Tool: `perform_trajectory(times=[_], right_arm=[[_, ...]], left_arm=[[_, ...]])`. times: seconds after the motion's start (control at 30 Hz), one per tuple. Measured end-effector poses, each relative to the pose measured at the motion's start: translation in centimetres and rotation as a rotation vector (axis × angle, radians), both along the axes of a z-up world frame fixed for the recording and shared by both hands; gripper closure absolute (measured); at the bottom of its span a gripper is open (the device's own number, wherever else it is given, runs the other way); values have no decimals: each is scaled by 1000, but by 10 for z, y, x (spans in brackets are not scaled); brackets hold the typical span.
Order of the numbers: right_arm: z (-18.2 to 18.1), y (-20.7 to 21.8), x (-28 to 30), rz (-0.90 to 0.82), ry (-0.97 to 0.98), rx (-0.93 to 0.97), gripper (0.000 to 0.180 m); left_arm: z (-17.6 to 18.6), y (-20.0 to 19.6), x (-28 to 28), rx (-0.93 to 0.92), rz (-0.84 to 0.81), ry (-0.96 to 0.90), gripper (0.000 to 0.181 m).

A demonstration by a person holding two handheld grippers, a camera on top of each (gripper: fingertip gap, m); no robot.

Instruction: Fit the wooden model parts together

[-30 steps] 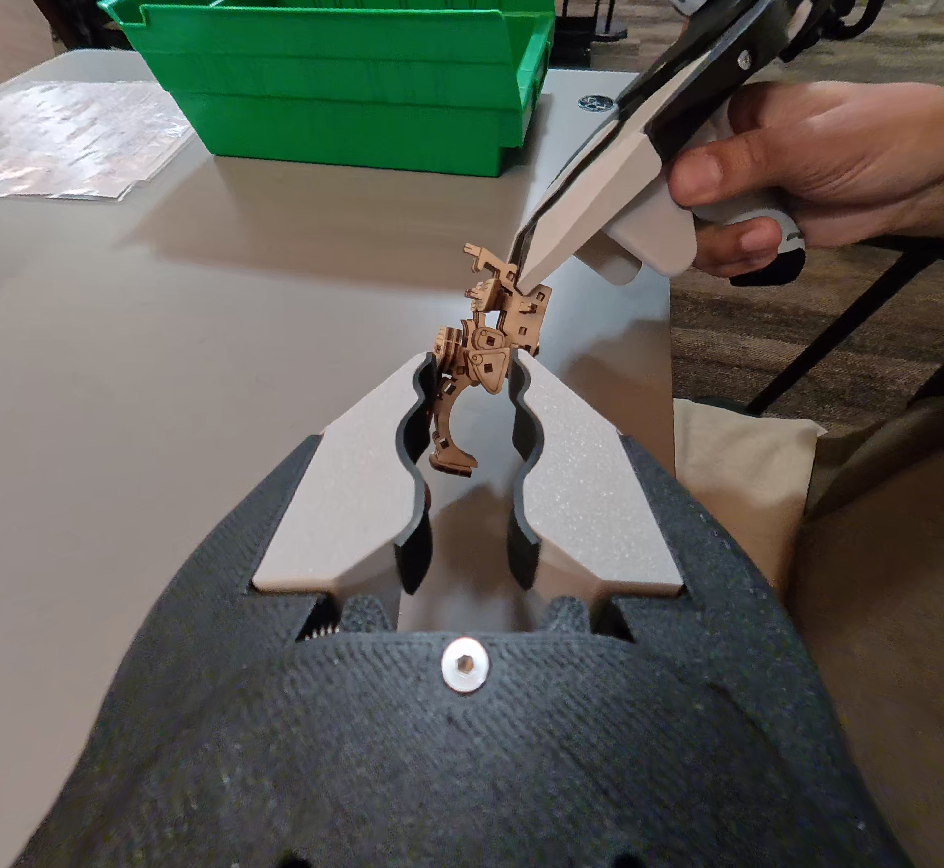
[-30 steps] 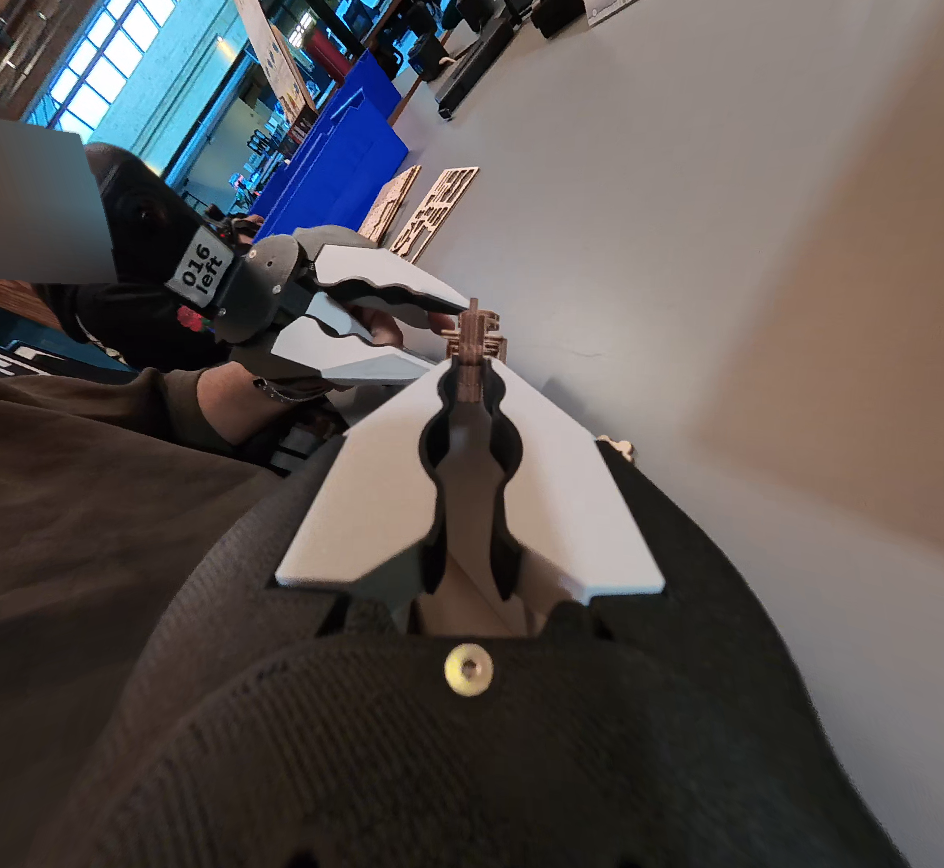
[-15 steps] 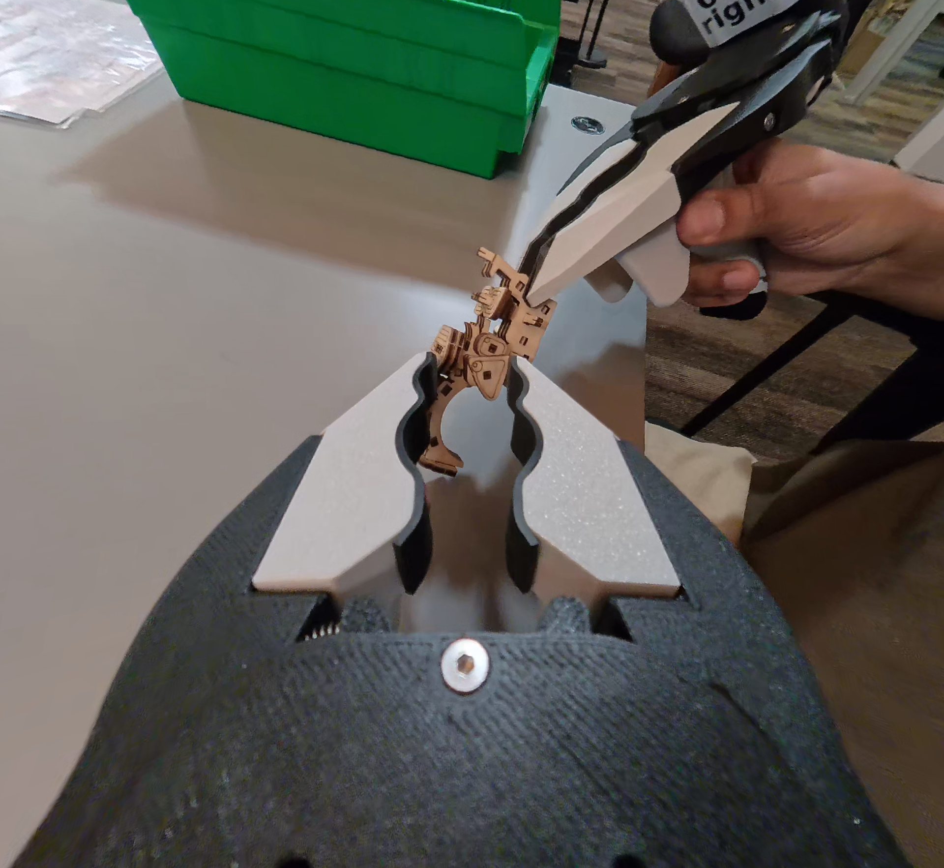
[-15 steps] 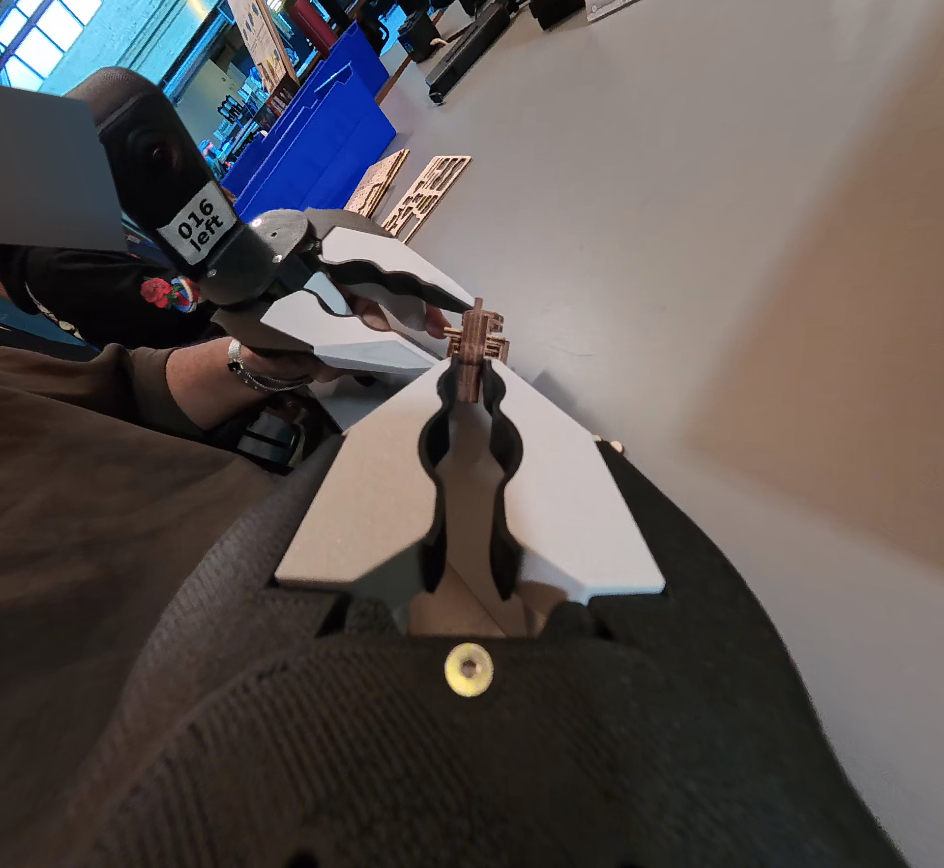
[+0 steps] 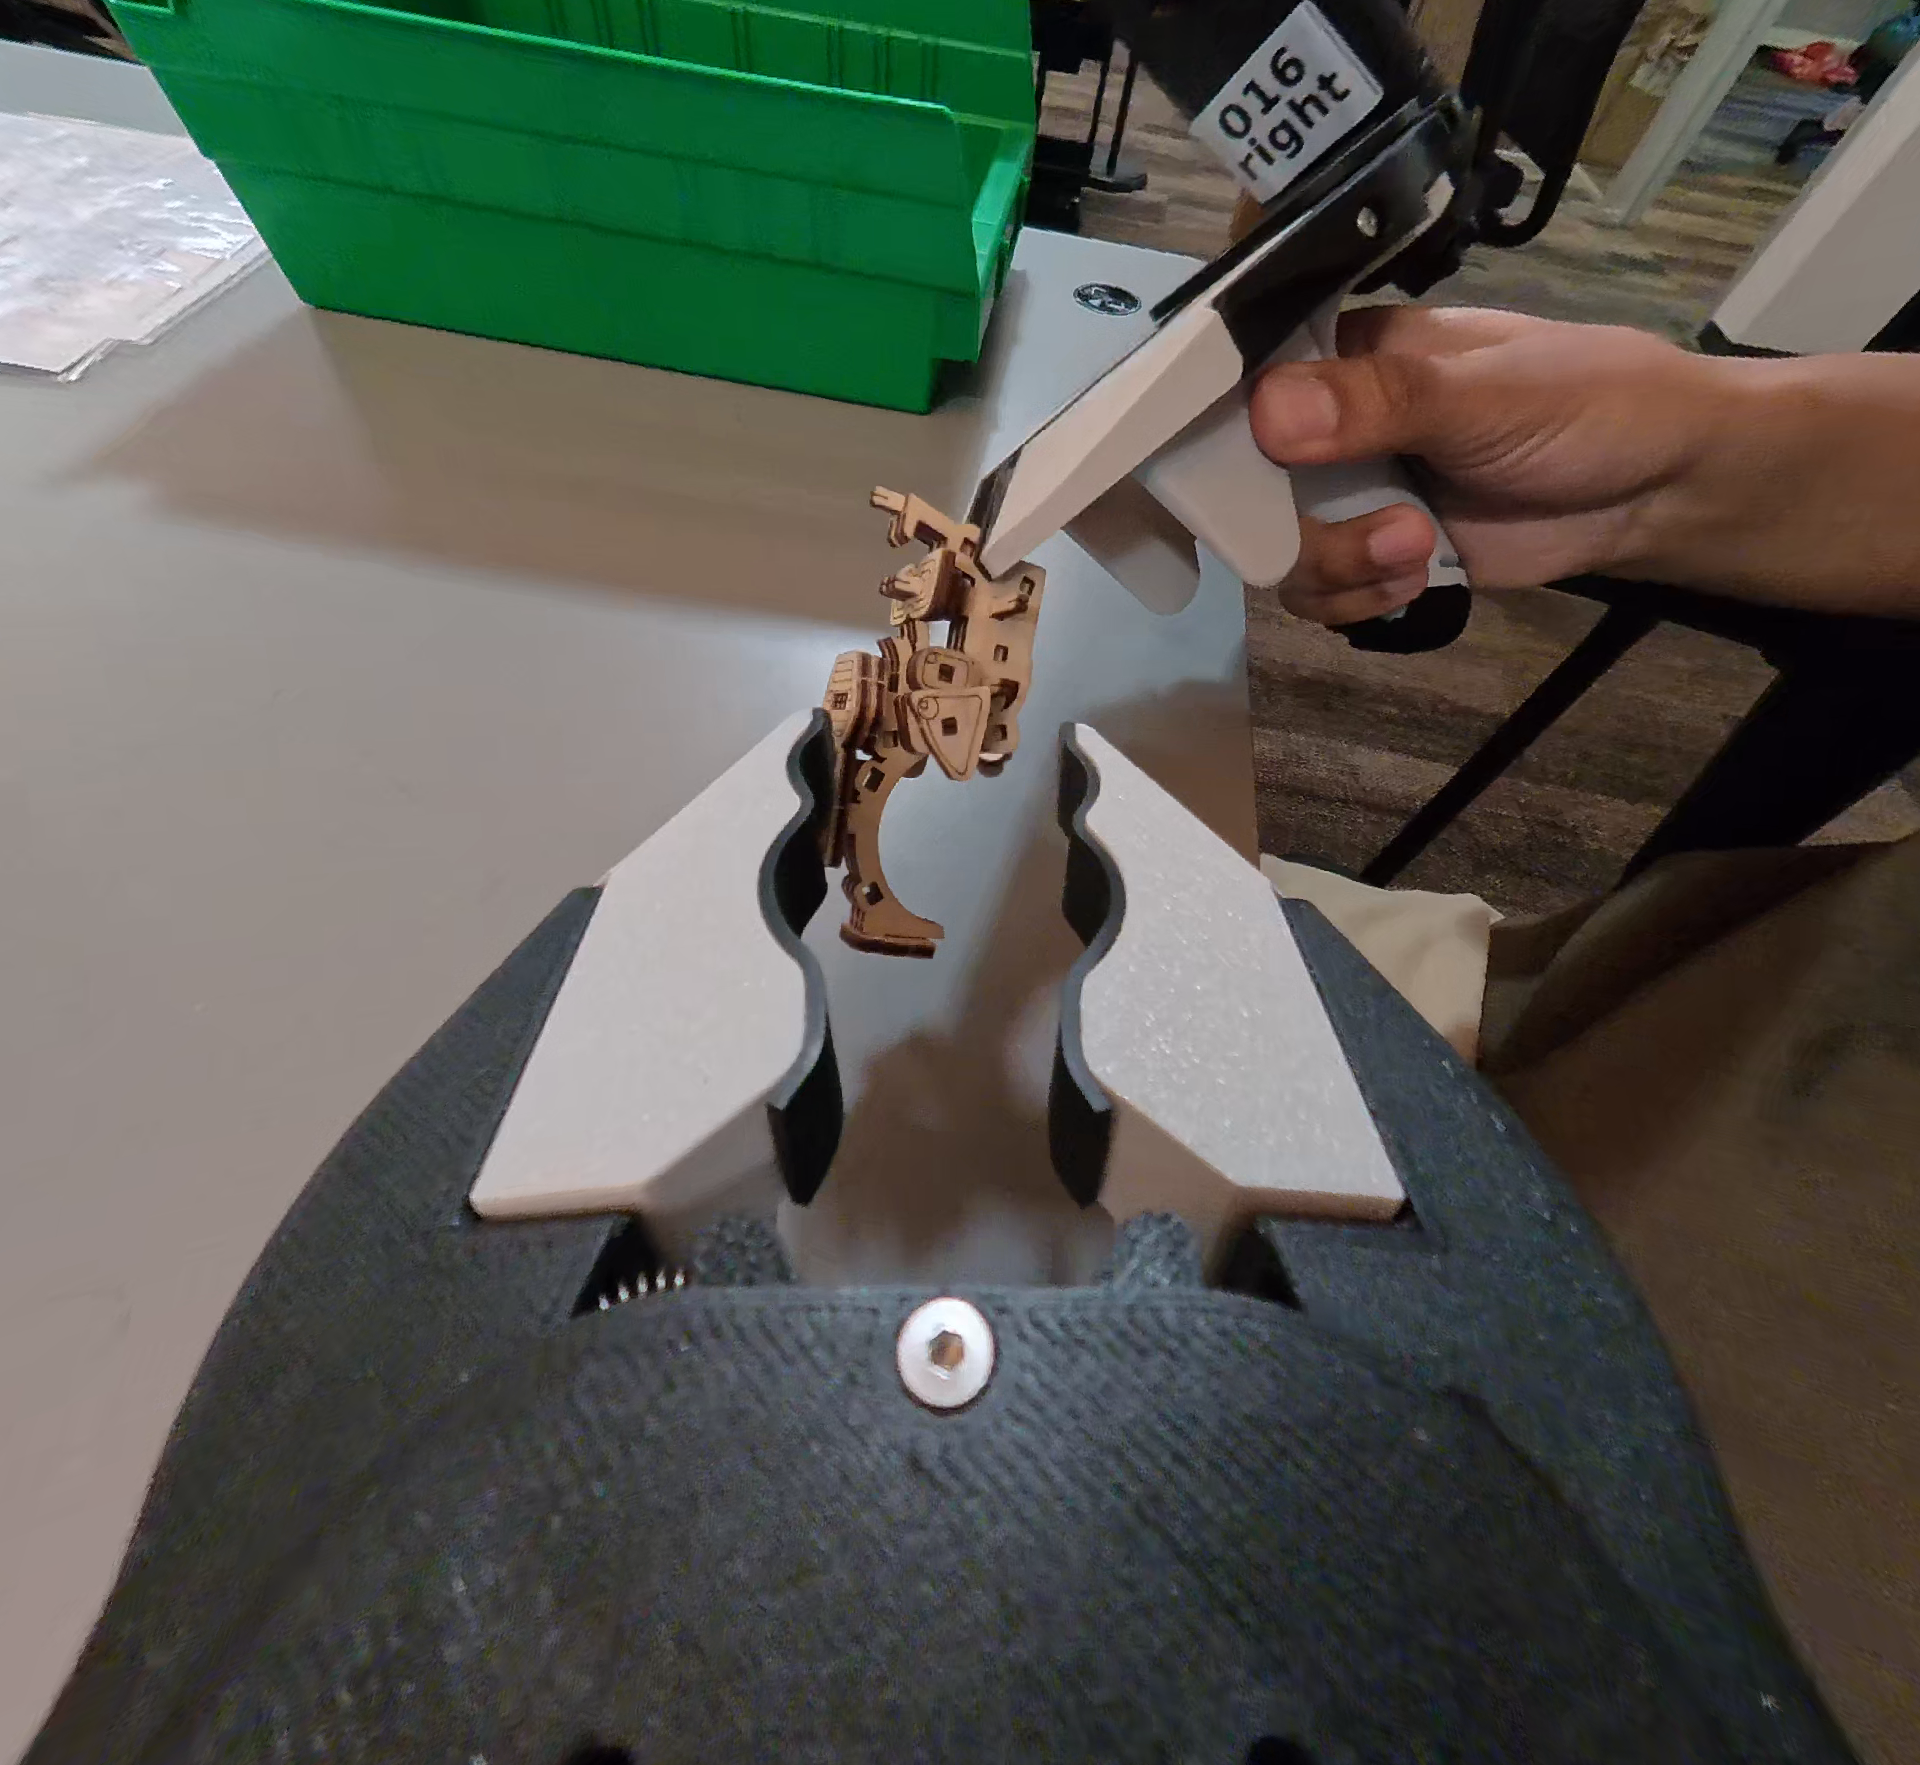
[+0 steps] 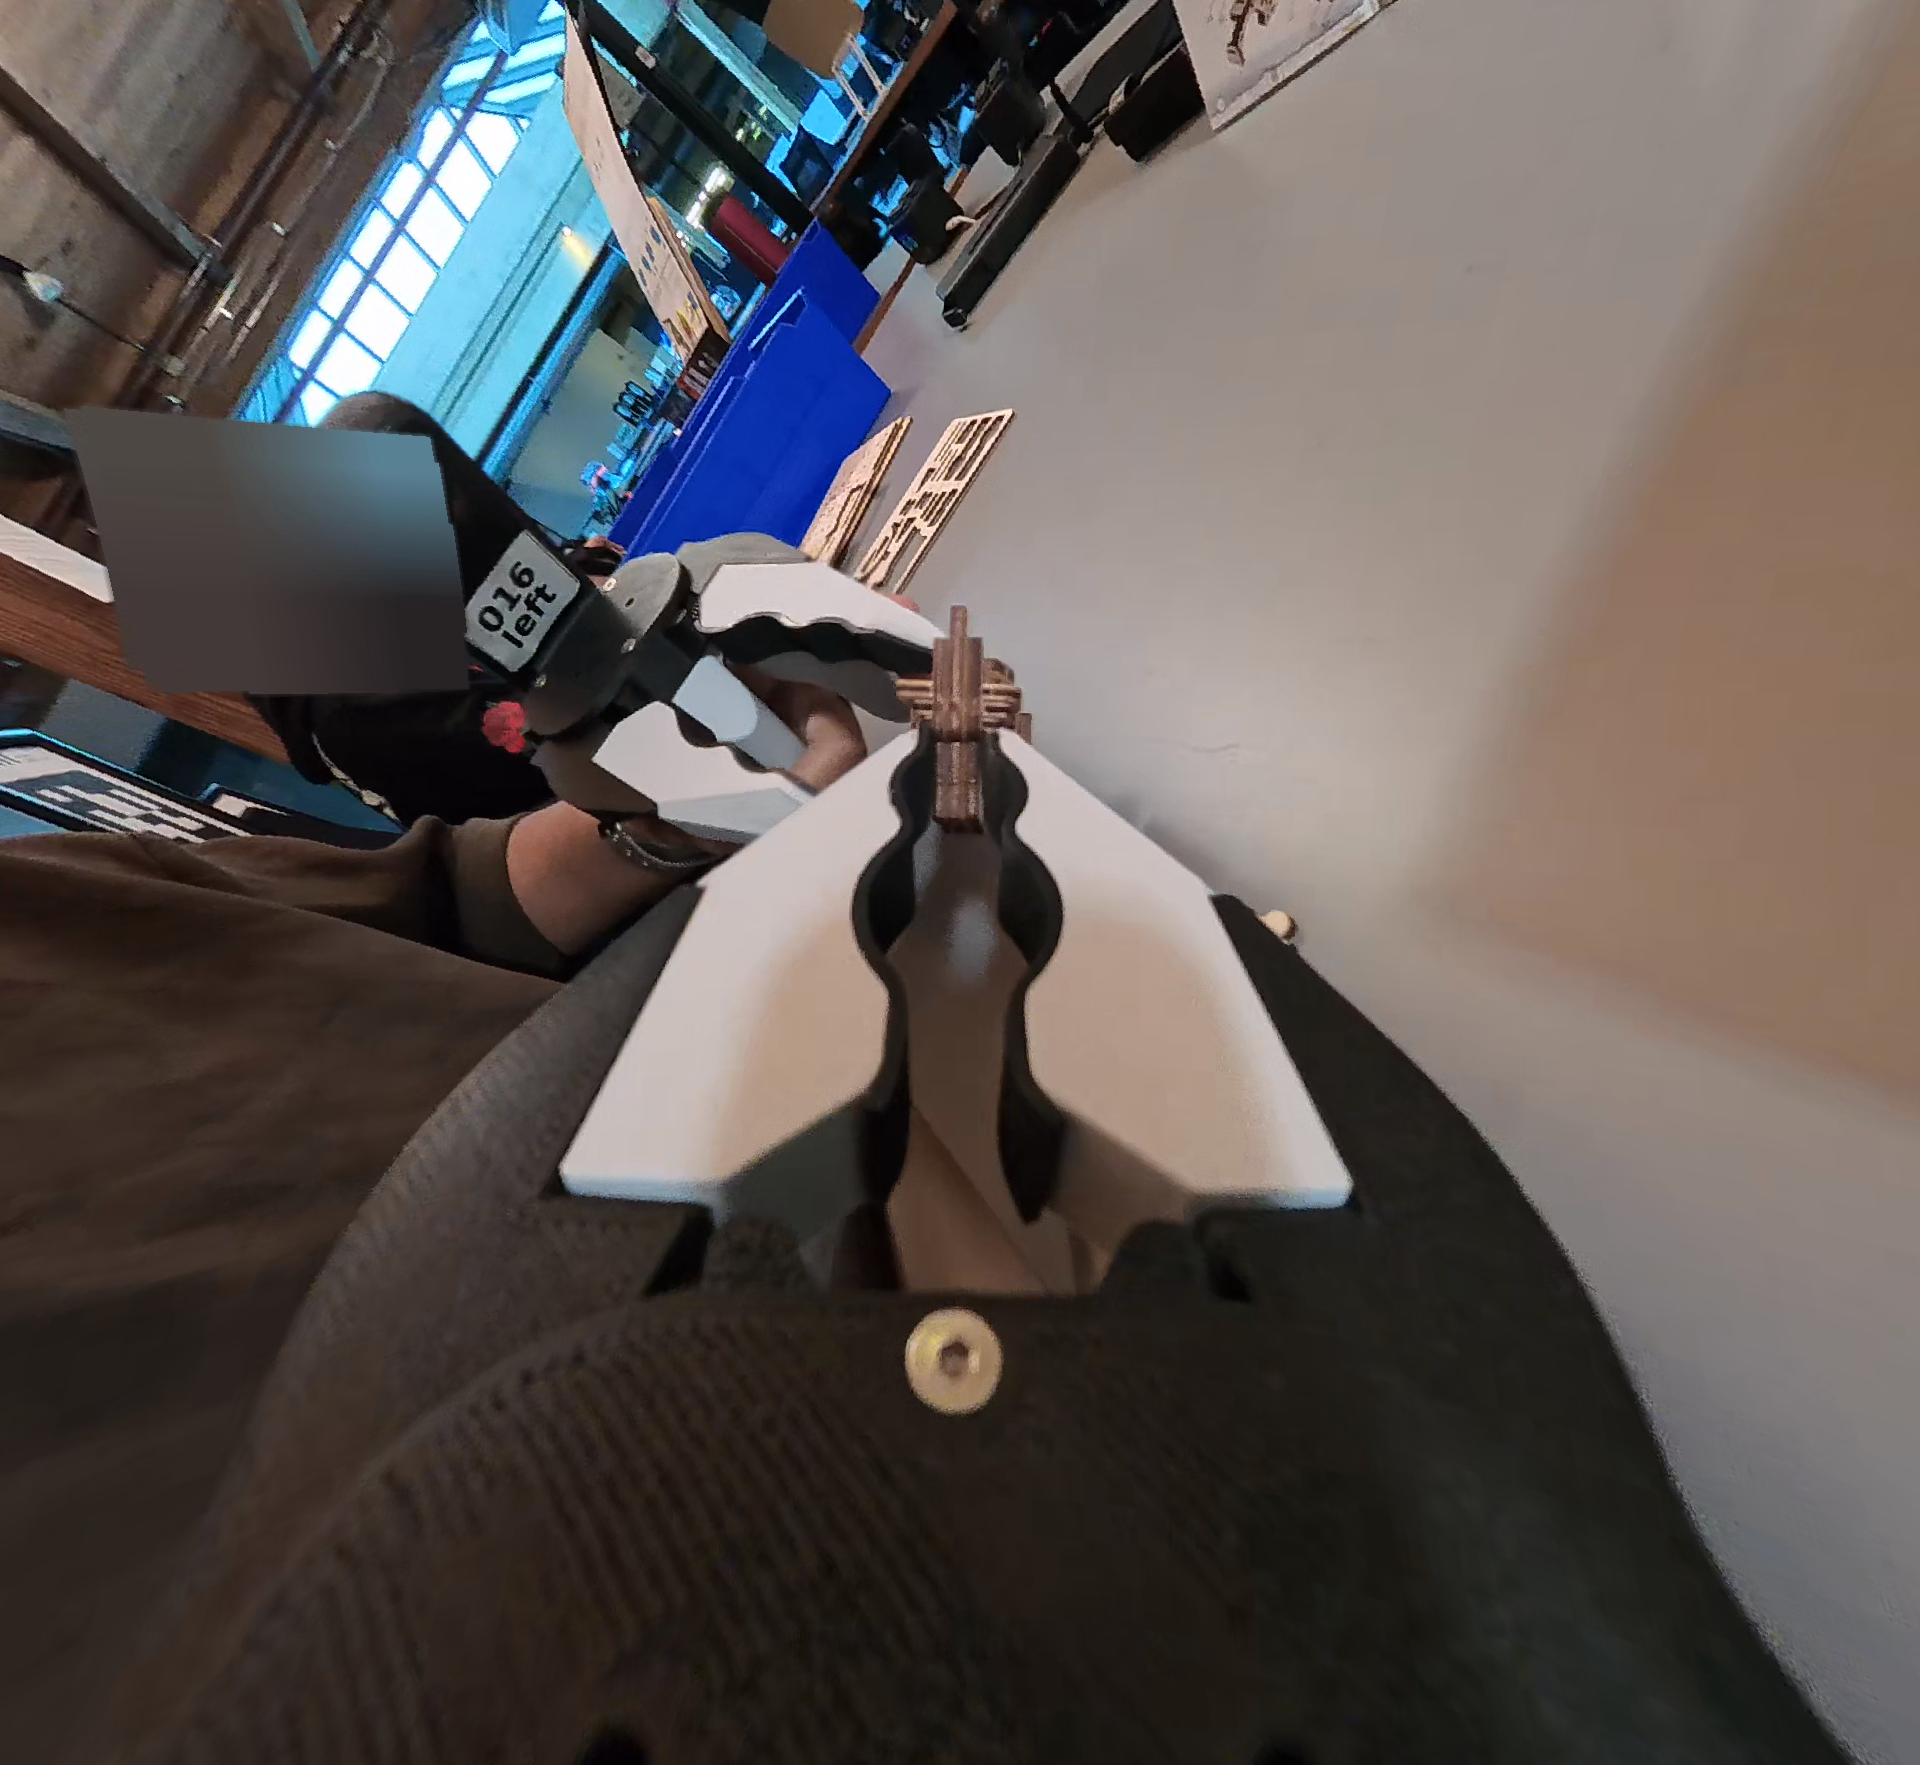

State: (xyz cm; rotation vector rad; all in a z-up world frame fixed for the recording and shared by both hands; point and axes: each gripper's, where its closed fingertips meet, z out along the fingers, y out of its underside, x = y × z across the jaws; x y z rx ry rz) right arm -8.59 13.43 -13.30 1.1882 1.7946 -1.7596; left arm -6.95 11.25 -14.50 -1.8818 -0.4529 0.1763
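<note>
Two claws: right claw pinches wooden model, left claw seemingly clear

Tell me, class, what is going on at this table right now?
A person works two handheld grippers over a grey table. The right gripper is shut on the top of a small wooden model, holding it in the air. The left gripper is open around the model's lower part, not clamping it.

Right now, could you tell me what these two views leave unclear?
- Left wrist view: the right gripper's contact on the wooden model is hidden behind its own fingers.
- Right wrist view: the model appears edge-on, joints unreadable.
- Green bin: contents hidden by walls.
</note>
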Motion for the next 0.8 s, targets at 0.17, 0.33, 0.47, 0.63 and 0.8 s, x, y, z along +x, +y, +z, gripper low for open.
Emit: perform_trajectory(times=[0.17, 0.33, 0.47, 0.63, 0.8], right_arm=[[10, 7, -6, -42, -16, -94, 172], [30, 37, -23, -166, 16, -224, 172], [51, 45, -26, -203, 68, -312, 173], [79, 16, -13, -118, 118, -438, 173], [95, -32, 13, 40, 86, -568, 173]], left_arm=[[8, -9, -13, 15, 98, 75, 109], [27, -25, -29, 84, 235, 103, 101], [32, -24, -24, 255, 278, -126, 100], [40, -14, 3, 503, 203, -414, 122], [70, -28, 24, 805, 165, -523, 141]])
